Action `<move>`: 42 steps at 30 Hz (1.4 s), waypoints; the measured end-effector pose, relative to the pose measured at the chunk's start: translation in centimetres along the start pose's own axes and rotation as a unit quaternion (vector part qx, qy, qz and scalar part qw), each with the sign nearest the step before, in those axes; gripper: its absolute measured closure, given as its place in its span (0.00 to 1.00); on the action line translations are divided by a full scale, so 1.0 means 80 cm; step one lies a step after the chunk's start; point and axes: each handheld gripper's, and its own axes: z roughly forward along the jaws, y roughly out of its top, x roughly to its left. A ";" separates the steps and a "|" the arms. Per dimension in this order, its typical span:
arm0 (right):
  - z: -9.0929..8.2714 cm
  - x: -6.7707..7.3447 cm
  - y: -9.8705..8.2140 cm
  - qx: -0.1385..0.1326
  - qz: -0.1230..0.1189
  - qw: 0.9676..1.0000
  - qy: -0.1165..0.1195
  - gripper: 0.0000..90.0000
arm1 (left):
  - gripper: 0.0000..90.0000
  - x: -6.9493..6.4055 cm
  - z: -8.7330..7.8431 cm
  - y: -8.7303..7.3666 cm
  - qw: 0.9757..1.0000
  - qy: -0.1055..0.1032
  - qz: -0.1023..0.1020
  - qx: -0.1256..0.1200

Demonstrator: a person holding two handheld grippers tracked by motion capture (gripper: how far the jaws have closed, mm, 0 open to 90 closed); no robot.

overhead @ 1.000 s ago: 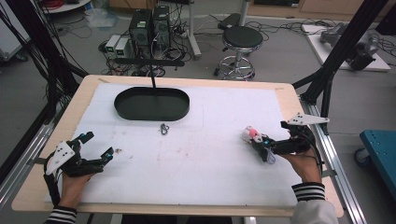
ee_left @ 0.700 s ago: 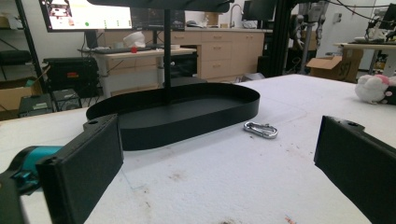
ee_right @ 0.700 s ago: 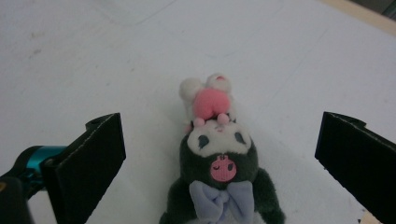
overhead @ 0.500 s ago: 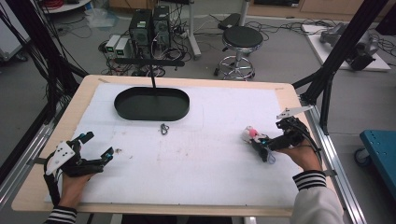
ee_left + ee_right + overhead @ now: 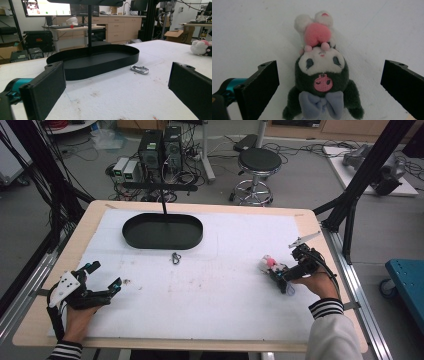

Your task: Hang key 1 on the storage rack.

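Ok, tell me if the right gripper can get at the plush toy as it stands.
Probably yes. The right gripper is open, and in its own view the plush toy lies on the white table cover between the two spread fingers, with nothing across the gap.

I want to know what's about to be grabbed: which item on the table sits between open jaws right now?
The plush toy, lying between the right gripper's open jaws; the carabiner lies apart.

The plush toy [image 5: 322, 82] is cut off at the right gripper view's bottom edge; its lower body is hidden.
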 end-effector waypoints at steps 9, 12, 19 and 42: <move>0.011 0.003 0.002 0.026 -0.007 1.000 0.010 0.05 | 0.02 0.000 0.000 0.000 1.000 0.000 0.000 0.000; 0.015 0.004 0.003 0.037 -0.004 0.999 0.008 0.05 | 0.02 0.000 0.000 0.000 1.000 0.000 0.000 0.000; 0.025 0.004 0.003 0.062 0.000 0.998 0.011 0.05 | 0.02 0.000 0.000 0.000 1.000 0.001 0.000 0.000; 0.040 0.003 0.003 0.088 0.006 0.996 0.019 0.17 | 0.02 0.000 0.000 0.000 1.000 0.000 0.000 0.000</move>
